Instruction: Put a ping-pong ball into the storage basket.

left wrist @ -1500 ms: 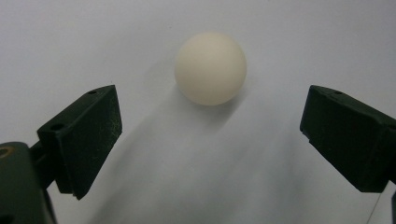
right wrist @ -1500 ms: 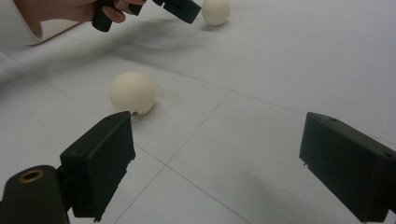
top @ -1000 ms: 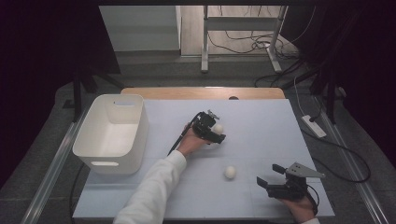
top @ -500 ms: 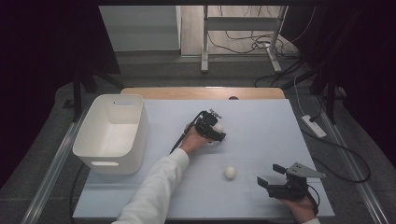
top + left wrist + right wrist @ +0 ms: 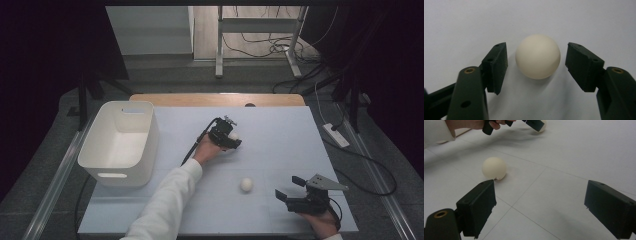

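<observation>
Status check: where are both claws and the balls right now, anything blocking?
Left claw closing around far ball, pads not yet touching. Right claw open, idle, near ball ahead. Bin at left, path unobstructed.

Cream ball [image 5: 538,56], black fingers [image 5: 496,66]
</observation>
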`<state>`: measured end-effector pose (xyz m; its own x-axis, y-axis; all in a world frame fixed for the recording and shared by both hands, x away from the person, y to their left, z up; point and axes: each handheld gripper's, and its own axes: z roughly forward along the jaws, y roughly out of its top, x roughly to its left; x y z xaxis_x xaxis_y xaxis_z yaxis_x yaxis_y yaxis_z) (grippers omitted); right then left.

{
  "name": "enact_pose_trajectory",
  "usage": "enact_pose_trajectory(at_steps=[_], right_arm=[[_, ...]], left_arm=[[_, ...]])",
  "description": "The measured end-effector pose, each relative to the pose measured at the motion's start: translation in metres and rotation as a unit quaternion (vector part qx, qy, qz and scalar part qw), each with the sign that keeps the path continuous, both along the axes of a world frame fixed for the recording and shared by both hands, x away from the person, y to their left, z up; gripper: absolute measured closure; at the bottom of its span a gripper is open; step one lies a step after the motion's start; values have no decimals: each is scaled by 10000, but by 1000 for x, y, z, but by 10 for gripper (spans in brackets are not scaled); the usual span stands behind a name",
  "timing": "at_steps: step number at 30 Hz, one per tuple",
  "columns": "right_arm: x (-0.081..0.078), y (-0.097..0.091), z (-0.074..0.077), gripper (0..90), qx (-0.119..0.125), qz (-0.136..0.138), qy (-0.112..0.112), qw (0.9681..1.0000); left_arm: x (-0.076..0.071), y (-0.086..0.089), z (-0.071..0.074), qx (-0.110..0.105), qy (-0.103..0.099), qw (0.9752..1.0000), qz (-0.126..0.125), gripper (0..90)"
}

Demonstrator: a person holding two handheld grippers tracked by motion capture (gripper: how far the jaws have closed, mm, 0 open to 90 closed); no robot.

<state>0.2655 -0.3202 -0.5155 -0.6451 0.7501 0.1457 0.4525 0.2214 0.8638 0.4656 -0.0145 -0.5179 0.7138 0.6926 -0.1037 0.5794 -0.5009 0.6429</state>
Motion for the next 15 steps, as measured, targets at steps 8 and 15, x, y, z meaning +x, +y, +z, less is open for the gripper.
enact_pose_trajectory(at_steps=[8, 15], right_arm=[[0, 0, 0, 104, 3, -12, 2, 10000], [0, -1, 1, 104, 36, -6, -15, 10000]], left_arm=[[1, 1, -1, -13, -12, 10000, 30, 496], [1, 3, 2, -97, -37, 9999, -5, 512]])
